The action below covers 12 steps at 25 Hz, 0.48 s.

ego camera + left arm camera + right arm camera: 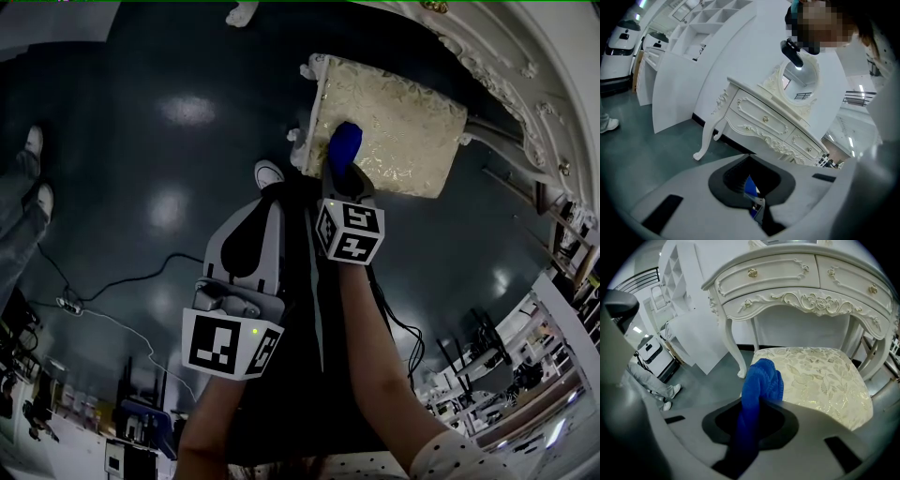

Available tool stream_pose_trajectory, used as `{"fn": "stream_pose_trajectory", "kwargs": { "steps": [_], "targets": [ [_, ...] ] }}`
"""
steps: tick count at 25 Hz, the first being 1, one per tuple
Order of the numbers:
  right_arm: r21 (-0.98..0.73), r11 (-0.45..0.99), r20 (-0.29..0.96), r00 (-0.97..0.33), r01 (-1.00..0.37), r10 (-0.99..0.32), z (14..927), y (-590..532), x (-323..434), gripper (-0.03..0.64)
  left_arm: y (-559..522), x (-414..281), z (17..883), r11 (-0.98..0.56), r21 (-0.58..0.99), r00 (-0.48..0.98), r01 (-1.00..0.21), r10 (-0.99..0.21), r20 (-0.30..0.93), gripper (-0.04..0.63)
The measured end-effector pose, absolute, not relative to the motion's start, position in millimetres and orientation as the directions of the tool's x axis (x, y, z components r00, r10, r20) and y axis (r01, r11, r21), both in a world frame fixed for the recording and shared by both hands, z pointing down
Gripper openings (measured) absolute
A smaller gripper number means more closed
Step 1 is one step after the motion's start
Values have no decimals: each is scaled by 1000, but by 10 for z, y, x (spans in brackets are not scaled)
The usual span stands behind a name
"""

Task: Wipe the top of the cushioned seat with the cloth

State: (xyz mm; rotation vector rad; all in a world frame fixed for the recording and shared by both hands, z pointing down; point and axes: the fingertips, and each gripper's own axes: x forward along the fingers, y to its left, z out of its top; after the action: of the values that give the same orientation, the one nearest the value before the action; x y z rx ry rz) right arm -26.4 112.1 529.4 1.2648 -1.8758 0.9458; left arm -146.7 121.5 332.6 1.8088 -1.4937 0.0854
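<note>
Dark showroom floor [141, 141]: right hand-held gripper [347, 178], clamped on the cloth [344, 142], should sweep flat across the cushioned seat [403, 131]; left hand-held gripper [267, 202] closed.

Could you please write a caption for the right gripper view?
Right tool grips blue cloth at the edge of the cushioned seat, white dresser behind.

My left tool [267, 202] hangs nearer to me on the left, its jaws drawn together and pointing away from me. The bare left forearm [211, 422] comes up from the near edge behind its marker cube. My right tool [347, 178] is held farther out, just to the right, jaws clamped on the blue cloth [344, 145], whose bunched end pokes past the tips, and the right forearm [375, 356] runs back to a dotted sleeve at the near right.
</note>
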Motion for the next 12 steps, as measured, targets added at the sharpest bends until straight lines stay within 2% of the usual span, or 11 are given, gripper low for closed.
{"fn": "stream_pose_trajectory", "kwargs": {
  "steps": [12],
  "targets": [
    [-233, 339, 839, -364, -912, -405, 5354, 1185, -676, 86, 1229, -1615, 3334, 12, 512, 289, -859, -814, 504, -5]
  ]
}}
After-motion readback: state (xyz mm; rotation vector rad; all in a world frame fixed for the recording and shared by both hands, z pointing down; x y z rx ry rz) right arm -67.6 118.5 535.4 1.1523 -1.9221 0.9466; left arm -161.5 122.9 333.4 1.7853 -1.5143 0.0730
